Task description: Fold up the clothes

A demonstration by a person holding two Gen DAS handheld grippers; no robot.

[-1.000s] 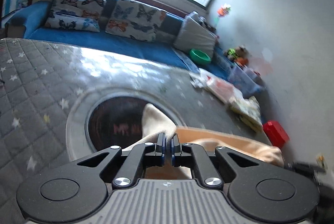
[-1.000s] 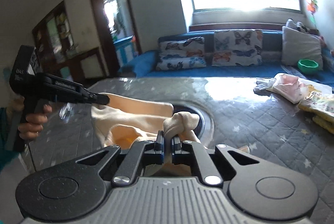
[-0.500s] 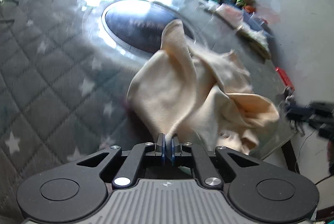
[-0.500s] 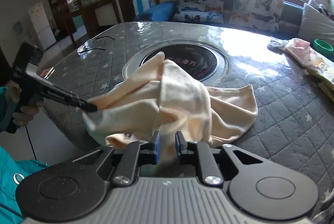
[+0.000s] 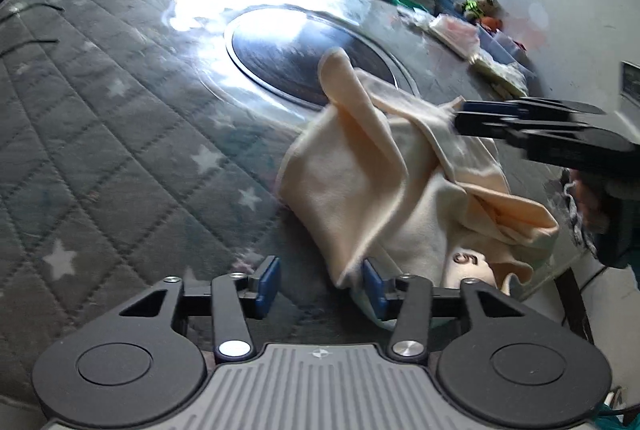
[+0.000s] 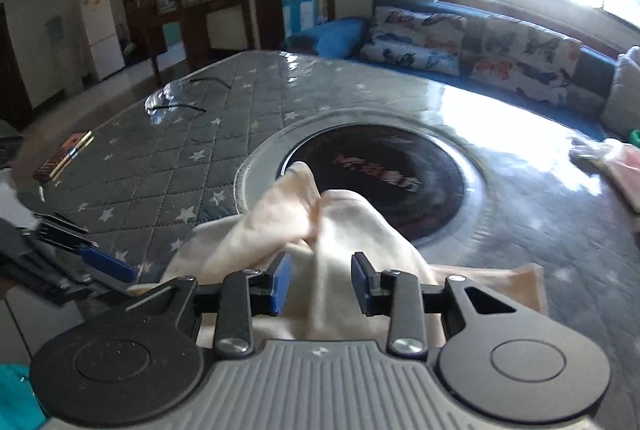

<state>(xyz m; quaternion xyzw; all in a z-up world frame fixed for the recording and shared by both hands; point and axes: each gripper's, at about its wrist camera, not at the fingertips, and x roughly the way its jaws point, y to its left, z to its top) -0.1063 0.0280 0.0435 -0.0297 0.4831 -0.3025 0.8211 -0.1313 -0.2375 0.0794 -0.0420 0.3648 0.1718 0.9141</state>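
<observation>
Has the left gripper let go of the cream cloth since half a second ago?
Yes. The left gripper stands open now; the cream cloth lies on the quilted table beside the dark round inset.

The left gripper [image 5: 321, 285] is sitting wide open by the crumpled cloth [image 5: 384, 185] (pale yellow) on the table [image 5: 120, 101].

A round table [image 6: 248, 133] carries everything, covered with a grey quilted cloth printed with white stars under a glossy clear sheet. A dark round plate [image 6: 380, 177] with a pale metal ring sits in its middle. A crumpled cream garment [image 5: 400, 189] lies on the near edge, one tip reaching onto the plate. At the far right lie pink and yellow folded clothes [image 5: 460, 33]. On the left sit a small flat box [image 6: 64, 155] and a thin dark cable [image 6: 188, 105].
</observation>
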